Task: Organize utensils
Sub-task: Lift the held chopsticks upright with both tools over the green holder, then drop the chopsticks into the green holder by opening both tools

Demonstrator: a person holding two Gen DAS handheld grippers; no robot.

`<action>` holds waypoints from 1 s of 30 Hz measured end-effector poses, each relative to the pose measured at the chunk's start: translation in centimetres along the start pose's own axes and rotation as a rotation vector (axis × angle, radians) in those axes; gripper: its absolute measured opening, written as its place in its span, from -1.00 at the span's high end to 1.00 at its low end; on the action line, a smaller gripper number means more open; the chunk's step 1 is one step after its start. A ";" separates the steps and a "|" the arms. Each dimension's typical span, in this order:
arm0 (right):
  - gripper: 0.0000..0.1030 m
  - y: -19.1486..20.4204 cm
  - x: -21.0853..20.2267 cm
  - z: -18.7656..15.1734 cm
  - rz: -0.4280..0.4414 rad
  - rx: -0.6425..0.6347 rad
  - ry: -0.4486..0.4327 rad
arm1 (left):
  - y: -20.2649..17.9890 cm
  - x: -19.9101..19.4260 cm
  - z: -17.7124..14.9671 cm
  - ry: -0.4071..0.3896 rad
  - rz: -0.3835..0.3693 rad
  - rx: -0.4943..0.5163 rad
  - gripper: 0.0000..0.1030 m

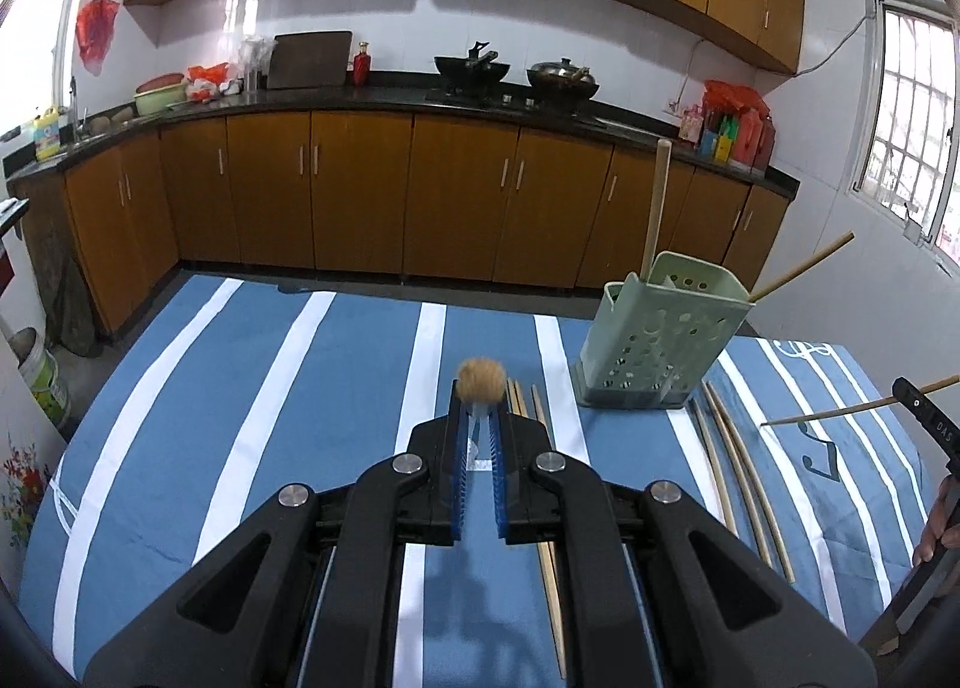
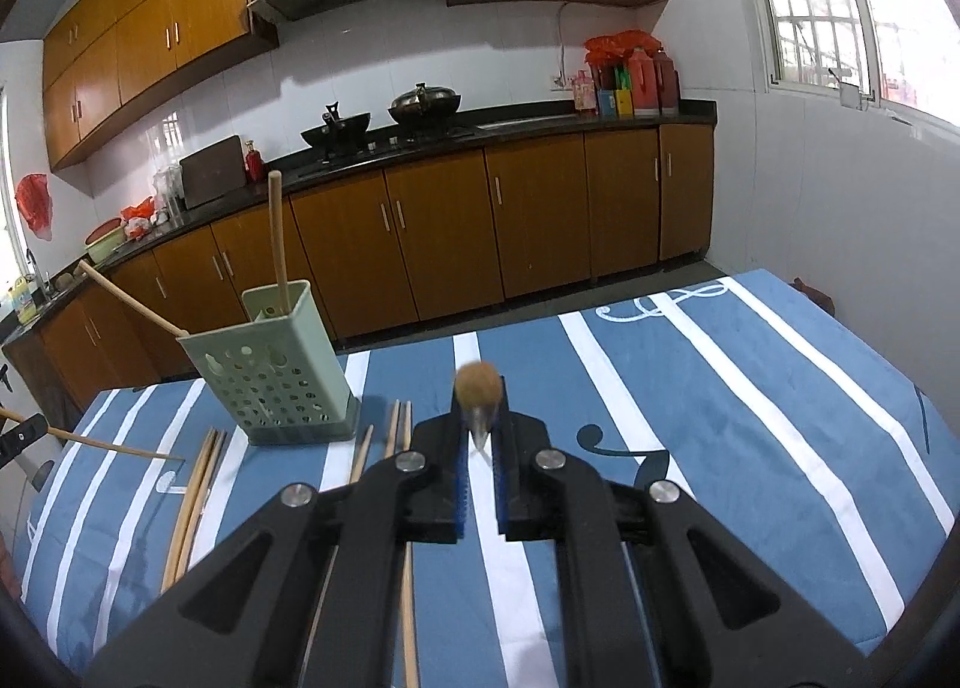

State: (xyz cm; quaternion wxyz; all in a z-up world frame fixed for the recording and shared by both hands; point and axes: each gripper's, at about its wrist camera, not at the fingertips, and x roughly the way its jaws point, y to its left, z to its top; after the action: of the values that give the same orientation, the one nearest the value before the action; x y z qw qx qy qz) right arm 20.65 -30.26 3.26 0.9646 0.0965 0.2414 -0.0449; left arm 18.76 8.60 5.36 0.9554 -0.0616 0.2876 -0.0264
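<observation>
Left wrist view, L to R: yellow bottle [image 1: 48, 132] on the far counter [image 1: 360, 95], label too small to read. Blue/white striped tablecloth [image 1: 336, 388] covers the table.

The left gripper [image 1: 478, 412] is at centre w/ jaws closed on a chopstick [image 1: 480, 382]. It is seen nearly end-on, so its near end is a blurred tan blob at the fingertips. Just right of the fingers is a loose pair [image 1: 522, 403] of chopsticks flat on the cloth.

Next is the green perforated utensil holder [image 1: 654, 346], upright on the cloth. It has a wooden handle [image 1: 654, 208] standing in it and a leaning chopstick [image 1: 804, 265] poking out its right side. Right of the base lies a second pair [image 1: 744, 478], flat.

The right gripper [image 1: 918, 406] is at the far right edge, with "DAS" in white on its black body. It is clamped on another chopstick [image 1: 840, 410], held crosswise above the cloth.

Right wrist view, L to R: left gripper [image 2: 21, 436] at the edge w/ its chopstick [image 2: 114, 446] pointing inward. Then come the second pair [image 2: 192, 502], holder [image 2: 276, 382], handle [image 2: 277, 232] and loose pair [image 2: 393, 430].

The right gripper [image 2: 480, 418] is at centre, jaws pinched on its chopstick [image 2: 478, 382]. Music-note and treble-clef print on the cloth [image 2: 660, 307].
</observation>
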 end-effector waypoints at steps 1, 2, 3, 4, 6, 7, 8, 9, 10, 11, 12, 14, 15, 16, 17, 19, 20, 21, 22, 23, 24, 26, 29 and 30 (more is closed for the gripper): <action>0.85 0.0 0.0 0.1 0.001 -0.002 -0.002 | 0.0 -0.1 0.1 -0.002 -0.001 0.002 0.86; 0.85 0.0 -0.1 0.1 0.001 -0.002 -0.002 | -0.1 -0.2 0.2 -0.003 -0.004 0.005 0.86; 0.85 0.1 -0.2 0.3 0.005 0.002 -0.005 | -0.3 -0.3 0.3 -0.005 -0.007 0.009 0.86; 0.85 0.1 -0.4 0.5 0.013 0.005 -0.008 | -0.4 -0.4 0.4 -0.007 -0.010 0.013 0.86; 0.85 0.3 -0.9 1.4 0.043 0.009 -0.013 | -1.0 -0.9 1.0 -0.018 -0.030 0.028 0.86; 0.85 0.5 -1.4 2.1 0.065 0.010 -0.017 | -1.3 -1.3 1.4 -0.028 -0.041 0.038 0.86; 0.85 0.7 -1.6 2.5 0.078 0.010 -0.019 | -1.7 -1.7 1.8 -0.039 -0.054 0.046 0.86; 0.85 1.0 -2.1 3.3 0.110 0.011 -0.018 | -2.0 -2.2 2.2 -0.050 -0.067 0.052 0.86; 0.85 1.3 -2.6 4.0 0.140 0.014 -0.020 | -2.3 -2.5 2.5 -0.059 -0.077 0.056 0.86; 0.85 1.6 -3.0 4.5 0.163 0.015 -0.024 | -2.7 -3.1 3.1 -0.074 -0.093 0.062 0.86; 0.85 2.0 -3.6 5.2 0.193 0.013 -0.035 | -3.1 -3.6 3.6 -0.090 -0.108 0.065 0.86; 0.85 2.9 -4.6 6.5 0.242 0.013 -0.063 | -4.0 -4.4 4.8 -0.122 -0.136 0.069 0.86; 0.85 3.4 -5.1 7.3 0.271 0.014 -0.081 | -4.4 -4.6 5.2 -0.136 -0.148 0.070 0.86; 0.85 4.0 -5.6 8.0 0.294 0.013 -0.104 | -4.7 -4.8 5.6 -0.149 -0.159 0.069 0.86; 0.85 4.5 -5.9 8.5 0.304 0.011 -0.122 | -5.3 -5.2 6.3 -0.172 -0.175 0.068 0.86; 0.85 5.7 -6.4 9.8 0.321 0.000 -0.175 | -6.2 -5.7 7.5 -0.212 -0.197 0.065 0.86; 0.85 6.2 -6.6 10.2 0.324 -0.003 -0.190 | -6.5 -5.9 7.8 -0.226 -0.205 0.063 0.86; 0.85 6.8 -6.7 10.6 0.325 -0.010 -0.216 | -7.0 -6.0 8.4 -0.246 -0.214 0.060 0.86; 0.85 7.3 -6.7 11.0 0.323 -0.019 -0.239 | -7.2 -6.0 8.8 -0.258 -0.217 0.058 0.86; 0.85 8.0 -6.5 11.4 0.315 -0.029 -0.264 | -7.6 -5.8 9.4 -0.274 -0.219 0.053 0.86; 0.85 8.3 -6.3 11.7 0.310 -0.033 -0.276 | -7.9 -5.6 9.8 -0.282 -0.221 0.046 0.86; 0.85 9.1 -5.4 12.3 0.305 -0.041 -0.292 | -8.5 -4.6 10.7 -0.292 -0.217 0.044 0.86; 0.85 9.7 -3.6 12.8 0.295 -0.045 -0.281 | -9.2 -2.2 11.4 -0.283 -0.189 0.057 0.86; 0.85 9.9 -2.7 12.9 0.289 -0.048 -0.272 | -9.2 -1.9 11.3 -0.277 -0.187 0.057 0.86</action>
State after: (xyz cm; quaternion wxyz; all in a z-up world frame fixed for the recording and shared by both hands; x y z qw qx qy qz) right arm 25.47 -23.13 17.32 0.9867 0.1000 0.0934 0.0875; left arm 23.34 0.78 16.97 0.9806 -0.0641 0.1454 -0.1146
